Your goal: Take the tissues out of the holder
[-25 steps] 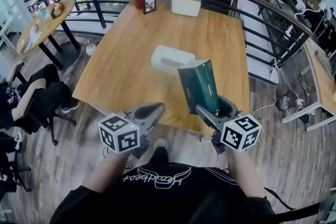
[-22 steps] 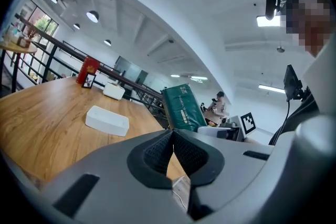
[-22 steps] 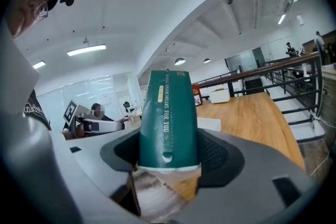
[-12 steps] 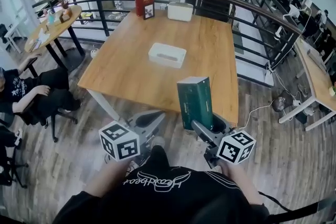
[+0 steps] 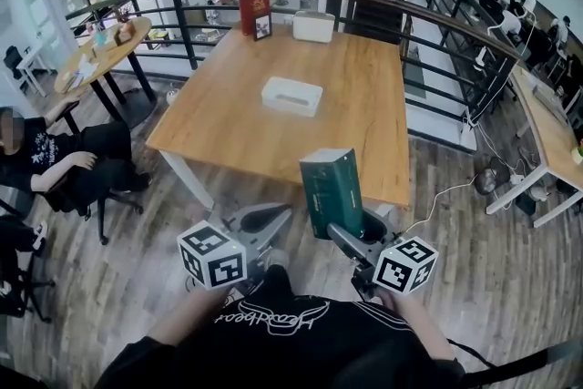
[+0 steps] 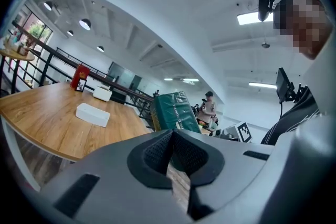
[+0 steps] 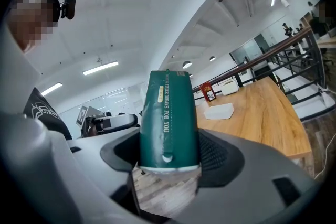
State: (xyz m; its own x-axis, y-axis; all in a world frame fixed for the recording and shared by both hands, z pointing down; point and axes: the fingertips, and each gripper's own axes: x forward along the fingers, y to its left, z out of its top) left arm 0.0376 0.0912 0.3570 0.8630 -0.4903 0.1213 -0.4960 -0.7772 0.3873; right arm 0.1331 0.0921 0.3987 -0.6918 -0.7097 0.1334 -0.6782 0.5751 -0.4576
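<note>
A white tissue holder (image 5: 291,96) lies on the wooden table (image 5: 364,150), far ahead of both grippers; it also shows small in the left gripper view (image 6: 93,114) and the right gripper view (image 7: 219,110). My right gripper (image 5: 349,228) is shut on the lower end of a dark green tissue pack (image 5: 331,192), which stands upright in front of the table's near edge. In the right gripper view the pack (image 7: 169,118) fills the space between the pads. My left gripper (image 5: 276,214) hangs beside it over the floor, jaws together, nothing in them. The left gripper view shows the green pack (image 6: 173,113) to its right.
A red book (image 5: 254,9) and a white box (image 5: 314,25) stand at the table's far end. A dark metal railing (image 5: 437,23) curves round the table. A round table (image 5: 96,50) and a seated person (image 5: 55,164) are at the left. A cable (image 5: 446,196) lies on the wooden floor.
Both grippers and the green pack have drawn back from the table, from above its top to the floor in front of its near edge. The white holder stayed in place.
</note>
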